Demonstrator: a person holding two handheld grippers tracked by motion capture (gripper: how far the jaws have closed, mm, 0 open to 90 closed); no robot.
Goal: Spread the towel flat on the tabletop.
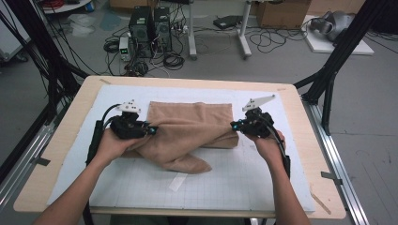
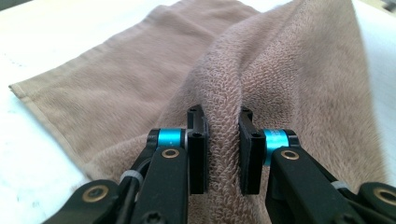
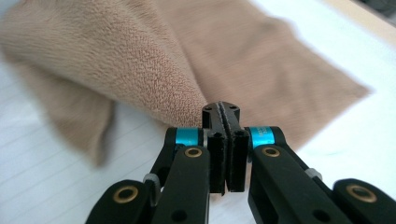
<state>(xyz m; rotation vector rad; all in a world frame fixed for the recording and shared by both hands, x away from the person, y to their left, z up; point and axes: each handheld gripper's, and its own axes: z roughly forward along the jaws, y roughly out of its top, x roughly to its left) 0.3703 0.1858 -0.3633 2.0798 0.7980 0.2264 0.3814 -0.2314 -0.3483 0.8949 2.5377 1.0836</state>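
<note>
Fuzzy tan terry towel (image 1: pixel 187 129), bunched and draped between 2 pinching grippers.

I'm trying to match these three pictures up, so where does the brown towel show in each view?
High view: the brown towel lies mid-table on the white mat, lifted at both ends.
Left gripper view: it spreads across the centre and right, a thick fold pinched between the jaws.
Right gripper view: it hangs upper left, its edge in the closed jaws.
Shared landmark: the white mat under the towel.

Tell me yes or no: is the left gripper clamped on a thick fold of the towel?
Yes: in the left gripper view, the left gripper has a bunched ridge of towel pressed between its pads.
</note>
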